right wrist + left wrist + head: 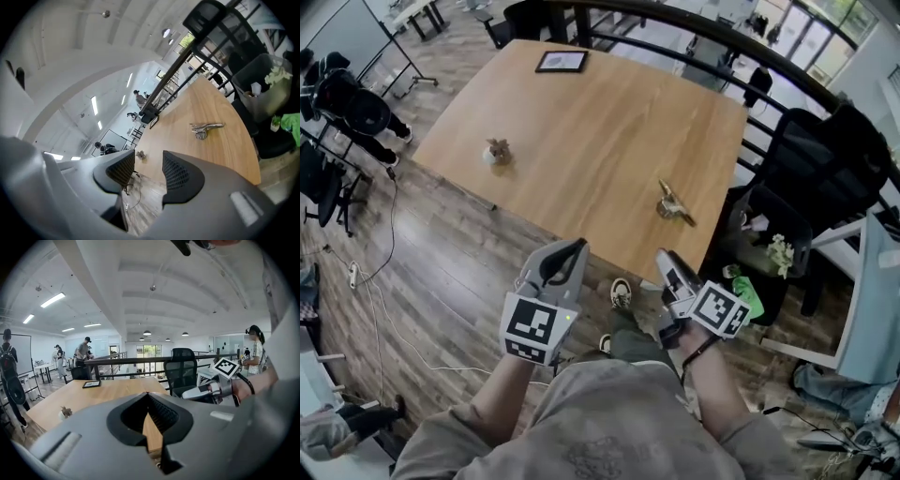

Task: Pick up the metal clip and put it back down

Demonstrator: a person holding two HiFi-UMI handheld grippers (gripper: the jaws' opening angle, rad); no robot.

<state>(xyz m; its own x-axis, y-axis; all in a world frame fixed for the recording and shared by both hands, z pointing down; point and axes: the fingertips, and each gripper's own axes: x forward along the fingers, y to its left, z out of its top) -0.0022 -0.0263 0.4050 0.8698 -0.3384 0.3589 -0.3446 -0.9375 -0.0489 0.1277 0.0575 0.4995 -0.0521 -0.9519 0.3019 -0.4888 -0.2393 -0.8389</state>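
- The wooden table (581,122) is carrying the metal clip (673,206) near its close edge on the right, well apart from the small ornament (497,150)
- The right gripper (666,258) is hovering just off that edge, near the clip, its jaws standing apart with nothing between them
- The left gripper (577,247) is hanging beside it, tips together and empty
- The clip is looking stiff, light and slick, likely skidding if nudged; a hold across its thicker round body is seeming safer than the thin tapered arms
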